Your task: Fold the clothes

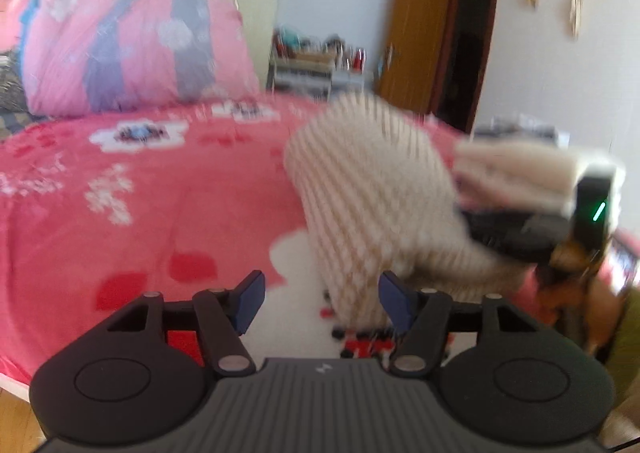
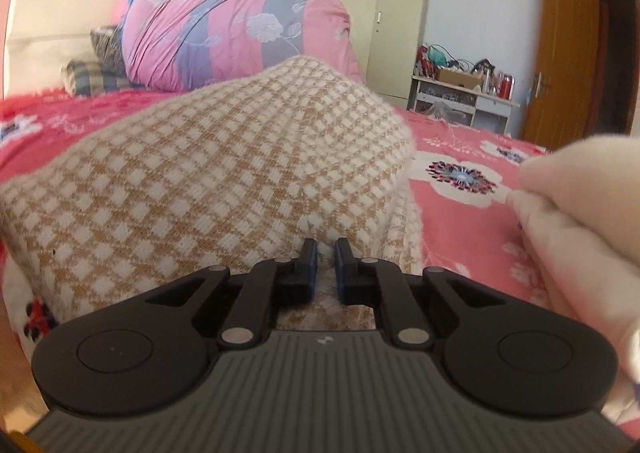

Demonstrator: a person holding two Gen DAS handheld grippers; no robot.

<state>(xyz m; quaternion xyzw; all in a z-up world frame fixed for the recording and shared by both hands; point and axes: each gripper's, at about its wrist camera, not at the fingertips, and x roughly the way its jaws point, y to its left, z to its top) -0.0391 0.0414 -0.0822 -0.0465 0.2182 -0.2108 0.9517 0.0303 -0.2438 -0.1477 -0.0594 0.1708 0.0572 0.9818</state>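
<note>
Between the blue pads of the right gripper [image 2: 324,267] a fold of the cream-and-tan checked knit garment [image 2: 208,181] was pinched, the jaws drawn almost together on the cloth. From that grip the knit rose ahead of the fingers in a tented hump and spread out to their left over the pink floral bedspread [image 2: 472,221]. Just to the right of this gripper a cream fleecy sleeve [image 2: 580,205] reached in, its edge near the garment but apart from it. Further ahead lay a rolled pink-and-lilac striped quilt [image 2: 232,25], with a pale yellow wardrobe [image 2: 376,13] and a brown wooden door [image 2: 568,65] behind it to the right.

The left gripper [image 1: 322,303] stood with its blue-padded fingers wide apart and nothing between them, poised over the bedspread [image 1: 160,213]. Ahead and to its right the checked garment [image 1: 368,189] hung lifted off the bed, its lower edge coming down close beside the right-hand finger; blur hid whether it touched. Further right the other hand-held unit [image 1: 532,229] showed as a dark body with a green light, the fleecy sleeve [image 1: 516,173] above it. Beyond the left fingers sat the striped quilt [image 1: 132,41], and past it a cluttered white shelf unit [image 1: 316,65] against the wall
</note>
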